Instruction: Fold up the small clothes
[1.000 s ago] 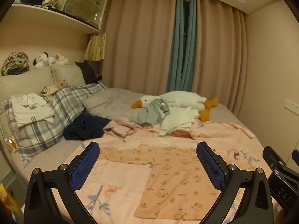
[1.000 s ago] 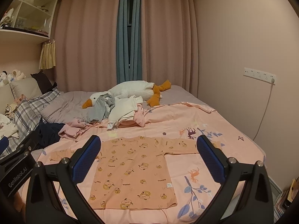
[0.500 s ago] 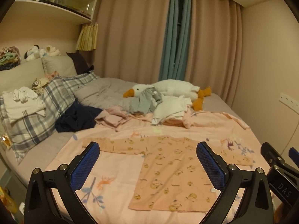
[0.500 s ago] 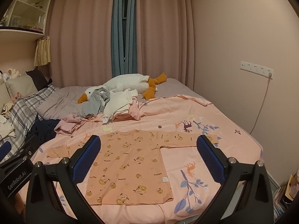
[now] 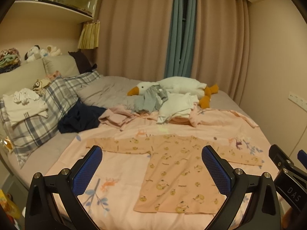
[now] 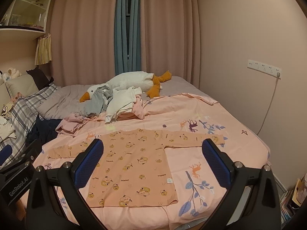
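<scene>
Shirt [image 6: 132, 164] flat on quilt [image 6: 220, 113]

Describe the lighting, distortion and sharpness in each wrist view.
Left wrist view: dim, warm yellowish light; fisheye bends the curtains and darkens the corners; the orange shirt is fairly sharp, soft shadows only. Right wrist view: pinker cast, same barrel distortion curving the wall; the shirt's print is readable, no glare; the blue fingers look slightly soft.
</scene>
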Tool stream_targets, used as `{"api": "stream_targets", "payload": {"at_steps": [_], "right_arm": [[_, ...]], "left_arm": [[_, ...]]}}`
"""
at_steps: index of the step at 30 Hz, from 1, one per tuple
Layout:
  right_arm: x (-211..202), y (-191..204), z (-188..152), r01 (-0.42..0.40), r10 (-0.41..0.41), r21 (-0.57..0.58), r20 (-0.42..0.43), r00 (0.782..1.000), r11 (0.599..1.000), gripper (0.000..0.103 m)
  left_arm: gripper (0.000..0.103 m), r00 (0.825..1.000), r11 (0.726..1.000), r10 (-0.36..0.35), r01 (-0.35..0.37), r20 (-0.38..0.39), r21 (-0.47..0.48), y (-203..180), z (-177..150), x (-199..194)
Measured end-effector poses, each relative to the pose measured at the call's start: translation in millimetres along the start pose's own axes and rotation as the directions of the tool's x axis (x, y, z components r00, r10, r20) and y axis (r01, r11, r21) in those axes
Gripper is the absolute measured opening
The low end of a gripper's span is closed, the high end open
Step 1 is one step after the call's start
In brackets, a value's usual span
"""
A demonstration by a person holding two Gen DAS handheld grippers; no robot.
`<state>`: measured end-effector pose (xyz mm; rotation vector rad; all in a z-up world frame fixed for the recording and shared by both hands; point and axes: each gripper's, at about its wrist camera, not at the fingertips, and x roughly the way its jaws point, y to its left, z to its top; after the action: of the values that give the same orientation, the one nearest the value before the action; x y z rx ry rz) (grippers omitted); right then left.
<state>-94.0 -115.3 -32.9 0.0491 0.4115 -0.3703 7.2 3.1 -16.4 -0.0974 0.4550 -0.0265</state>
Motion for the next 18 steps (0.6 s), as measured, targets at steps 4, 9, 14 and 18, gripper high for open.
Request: {"api": "stream_targets", "payload": {"at_steps": [4,9,14,18], "right_arm": [[0.4,0.1,-0.5,0.0,0.0,0.001,-0.001,1.0,1.0,0.103],[0.7,1.2,-1.3,0.002,-0.003,-0.002,-0.006,1.0,1.0,0.103],[2.1,1.7,-1.7,0.006,-0.006,-0.003,-0.015,1.0,1.0,0.103],[3.8,0.0,-1.6,0.011,-0.011,0.003,-0.022,1.0,1.0,0.103]], "left_arm": [[0.102,1.0,1.0,-0.002,0.002,-0.001,0.003,0.4,0.0,0.1],[0.102,1.0,1.0,-0.005,0.005,-0.008,0.008,-0.9,1.0,1.9],[0.102,1.0,1.0,0.0,0.0,-0.01,0.008,-2.5,1.1,3.3],[0.102,1.0,1.0,0.01,-0.01,-0.015,0.013,-3.7,0.5,4.9]]}}
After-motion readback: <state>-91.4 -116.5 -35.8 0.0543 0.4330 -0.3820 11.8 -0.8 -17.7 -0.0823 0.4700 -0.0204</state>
